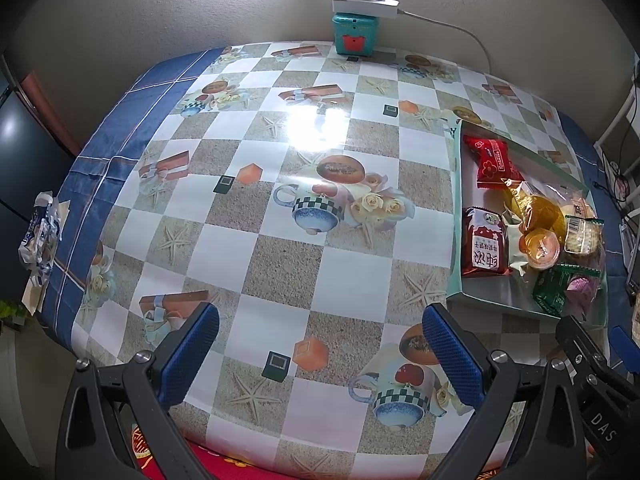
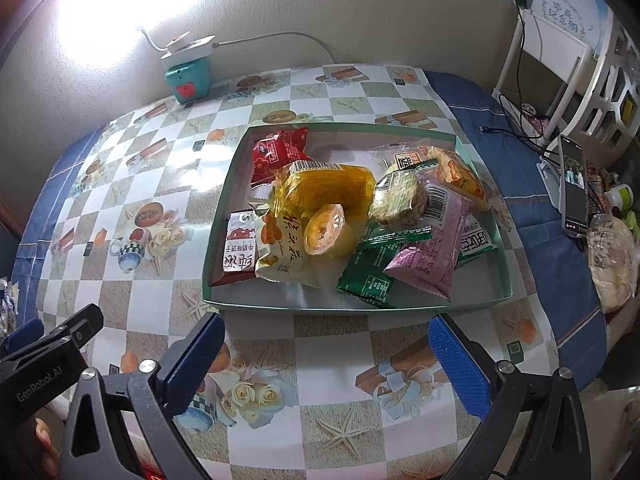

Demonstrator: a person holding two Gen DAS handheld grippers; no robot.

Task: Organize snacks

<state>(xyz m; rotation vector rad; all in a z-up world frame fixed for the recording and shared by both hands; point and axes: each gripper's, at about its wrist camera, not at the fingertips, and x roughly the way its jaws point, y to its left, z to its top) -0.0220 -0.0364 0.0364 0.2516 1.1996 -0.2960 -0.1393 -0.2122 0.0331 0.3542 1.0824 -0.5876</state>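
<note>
Patterned oilcloth is covering the counter (image 2: 132, 184), where snacks (image 2: 332, 216) are being kept heaped in a green tray (image 2: 360, 303). Both the left gripper (image 1: 320, 354) and right gripper (image 2: 326, 356) are being held spread and empty; top packets should be lifted singly.

One tray (image 2: 224, 200) holds two red packets (image 2: 280, 152), two green packets (image 2: 366, 280) and one pink packet (image 2: 432, 248). One jelly cup (image 2: 324, 230) lies among them.
</note>
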